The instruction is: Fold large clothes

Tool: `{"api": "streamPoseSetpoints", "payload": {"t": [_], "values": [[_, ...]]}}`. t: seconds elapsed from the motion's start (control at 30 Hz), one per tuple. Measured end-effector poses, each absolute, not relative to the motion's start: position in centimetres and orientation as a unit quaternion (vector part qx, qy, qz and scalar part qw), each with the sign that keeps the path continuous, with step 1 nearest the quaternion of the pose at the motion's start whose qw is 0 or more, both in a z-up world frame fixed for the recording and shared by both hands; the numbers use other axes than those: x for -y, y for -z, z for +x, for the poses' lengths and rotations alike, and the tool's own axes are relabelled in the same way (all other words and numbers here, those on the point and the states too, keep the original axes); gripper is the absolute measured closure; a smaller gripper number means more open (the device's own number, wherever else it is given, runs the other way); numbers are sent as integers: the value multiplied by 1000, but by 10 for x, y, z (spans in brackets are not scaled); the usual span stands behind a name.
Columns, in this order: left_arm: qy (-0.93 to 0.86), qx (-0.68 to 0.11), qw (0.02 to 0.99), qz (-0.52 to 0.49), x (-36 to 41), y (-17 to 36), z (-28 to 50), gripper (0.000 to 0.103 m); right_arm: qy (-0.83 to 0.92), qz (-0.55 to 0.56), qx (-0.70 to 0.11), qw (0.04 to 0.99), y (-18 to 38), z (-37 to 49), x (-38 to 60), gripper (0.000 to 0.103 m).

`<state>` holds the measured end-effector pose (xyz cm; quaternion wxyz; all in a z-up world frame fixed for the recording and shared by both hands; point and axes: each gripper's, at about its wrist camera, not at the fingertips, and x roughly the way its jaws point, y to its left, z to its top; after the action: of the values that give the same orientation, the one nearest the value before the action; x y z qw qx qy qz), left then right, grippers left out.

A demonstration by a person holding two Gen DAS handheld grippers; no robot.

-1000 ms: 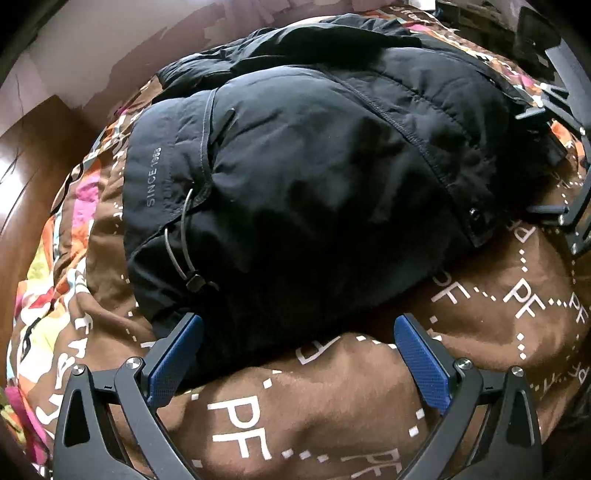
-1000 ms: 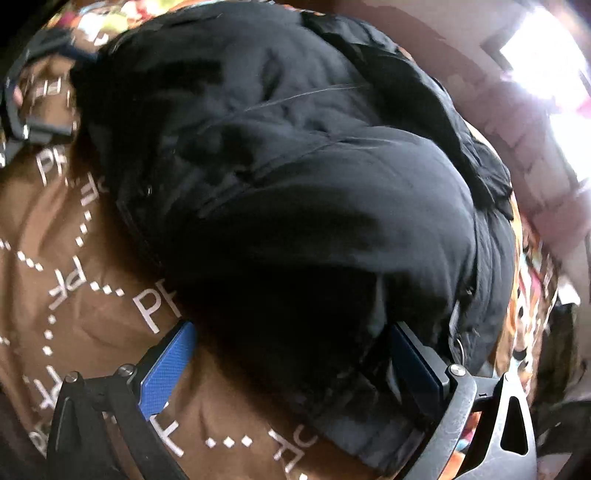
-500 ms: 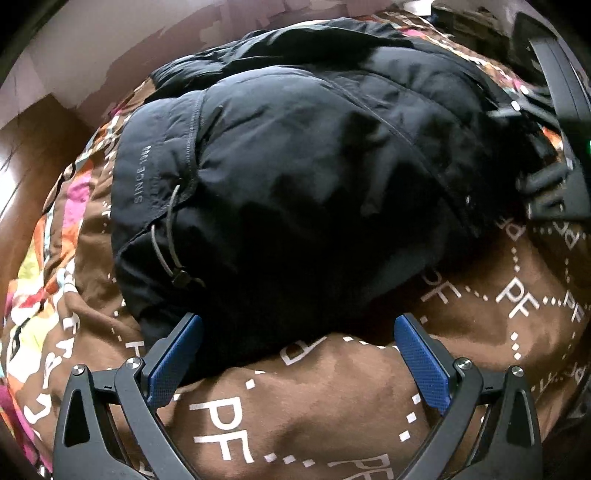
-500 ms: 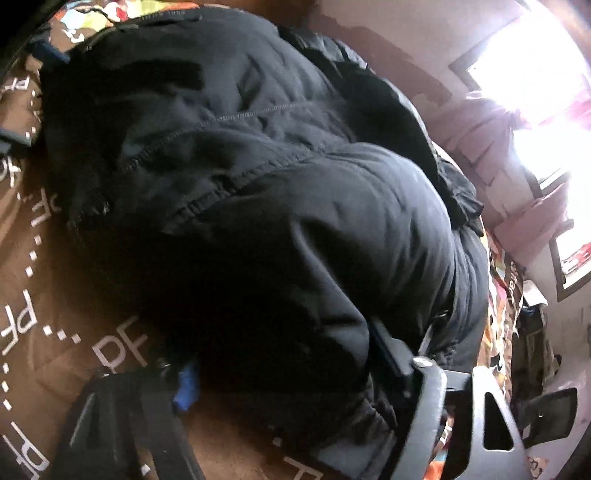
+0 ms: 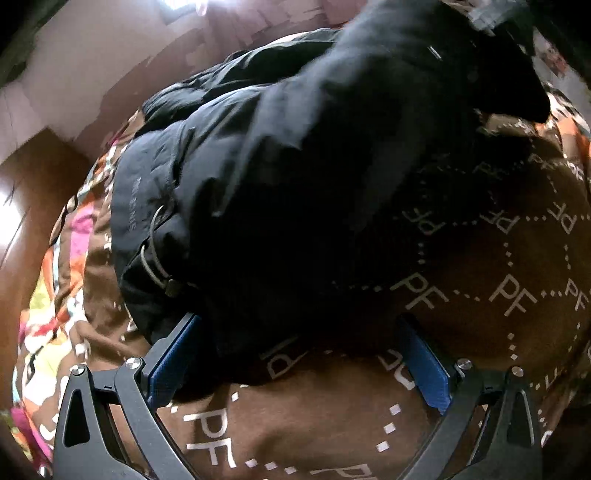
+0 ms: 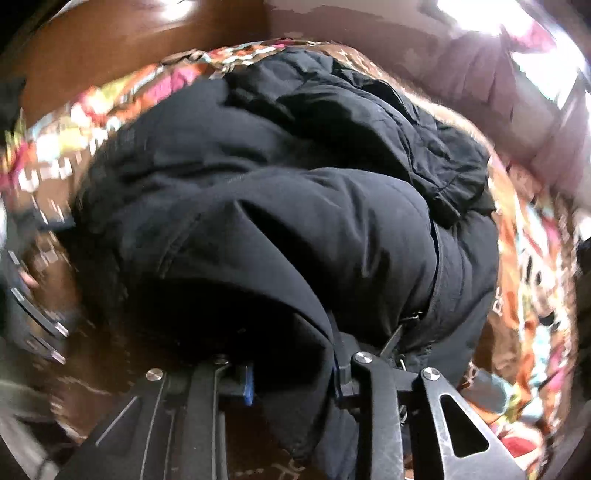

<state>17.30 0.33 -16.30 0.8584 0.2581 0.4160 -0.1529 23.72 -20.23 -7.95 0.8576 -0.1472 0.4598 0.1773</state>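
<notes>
A large black padded jacket [image 5: 295, 177] lies bunched on a brown bedspread [image 5: 480, 295] printed with white "PF" letters. My left gripper [image 5: 299, 354] is open at the jacket's near hem, its blue pads [image 5: 173, 354] on either side of the edge. In the right wrist view the jacket [image 6: 295, 206] fills the frame, and my right gripper [image 6: 295, 376] is shut on a thick fold of its hem and holds it raised. In the left wrist view that lifted part hangs dark at the upper right [image 5: 443, 74].
A colourful patterned quilt [image 5: 48, 332] lies under the brown spread at the left. A wooden headboard [image 6: 129, 40] and a pink wall [image 5: 92, 55] stand behind the bed. Bright window light shows at the upper right [image 6: 535, 33].
My right gripper has closed on the jacket's hem and lifted it up and over toward the left. My left gripper has stayed open at the near edge.
</notes>
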Motion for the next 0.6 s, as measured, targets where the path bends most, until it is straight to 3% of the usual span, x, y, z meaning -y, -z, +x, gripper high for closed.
{"api": "streamPoseSetpoints", "payload": {"t": [0.2, 0.43, 0.6], "values": [[126, -386, 858, 315, 8, 171, 173, 2, -187, -75, -490, 848, 56, 251, 204, 76], [102, -373, 867, 315, 7, 167, 188, 2, -193, -22, -505, 841, 47, 263, 212, 76], [102, -369, 871, 308, 2, 158, 190, 17, -192, -6, -510, 838, 54, 262, 217, 76]]}}
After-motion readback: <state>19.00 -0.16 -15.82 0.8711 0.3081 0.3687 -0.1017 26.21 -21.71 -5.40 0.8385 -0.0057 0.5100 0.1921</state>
